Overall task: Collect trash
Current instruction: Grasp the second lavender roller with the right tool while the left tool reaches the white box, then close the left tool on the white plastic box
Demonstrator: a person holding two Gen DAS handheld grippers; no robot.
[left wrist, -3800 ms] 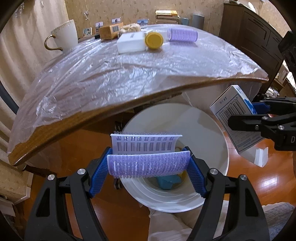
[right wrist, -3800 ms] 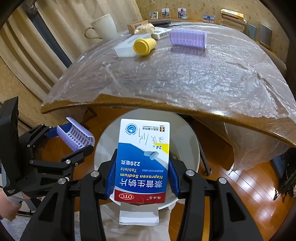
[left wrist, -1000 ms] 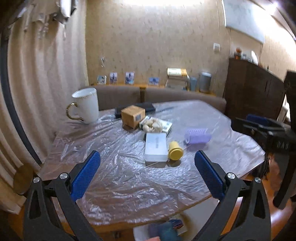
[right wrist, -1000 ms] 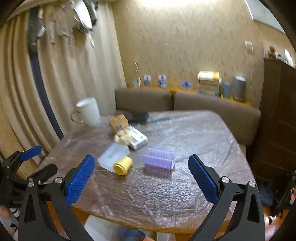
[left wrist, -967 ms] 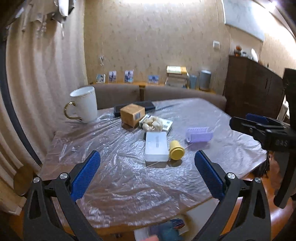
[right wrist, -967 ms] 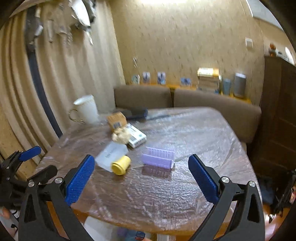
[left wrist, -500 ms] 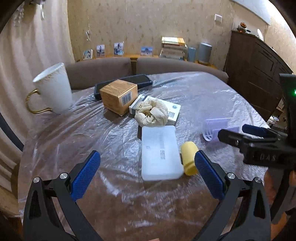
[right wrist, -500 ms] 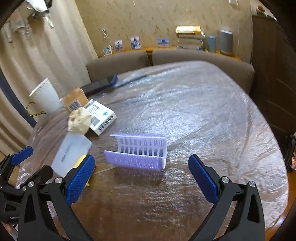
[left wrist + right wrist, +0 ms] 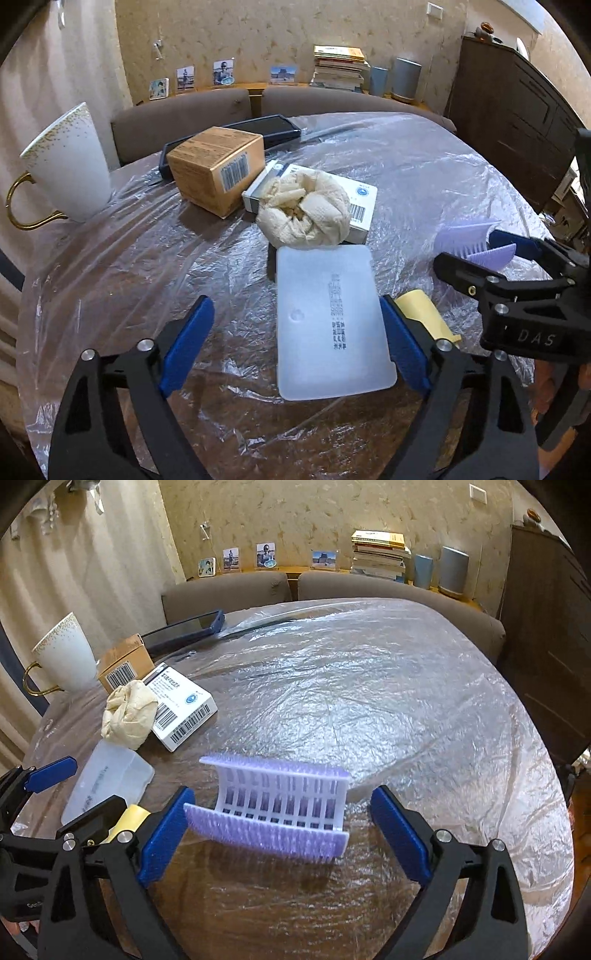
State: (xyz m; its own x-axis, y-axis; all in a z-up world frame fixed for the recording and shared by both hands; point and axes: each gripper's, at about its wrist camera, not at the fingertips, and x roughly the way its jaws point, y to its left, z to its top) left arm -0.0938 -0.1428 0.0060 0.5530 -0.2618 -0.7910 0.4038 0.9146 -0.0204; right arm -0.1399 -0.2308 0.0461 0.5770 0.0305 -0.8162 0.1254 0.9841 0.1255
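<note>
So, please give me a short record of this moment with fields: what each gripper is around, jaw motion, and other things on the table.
left gripper: around the frosted white box, jaws closing, a gap still shows at the left pad
right gripper: around the purple hair roller, jaws closing, pads not yet pressing
beside the box: yellow cap
further back: crumpled tissue, white carton, brown carton, mug
surface: table under clear plastic film
</note>
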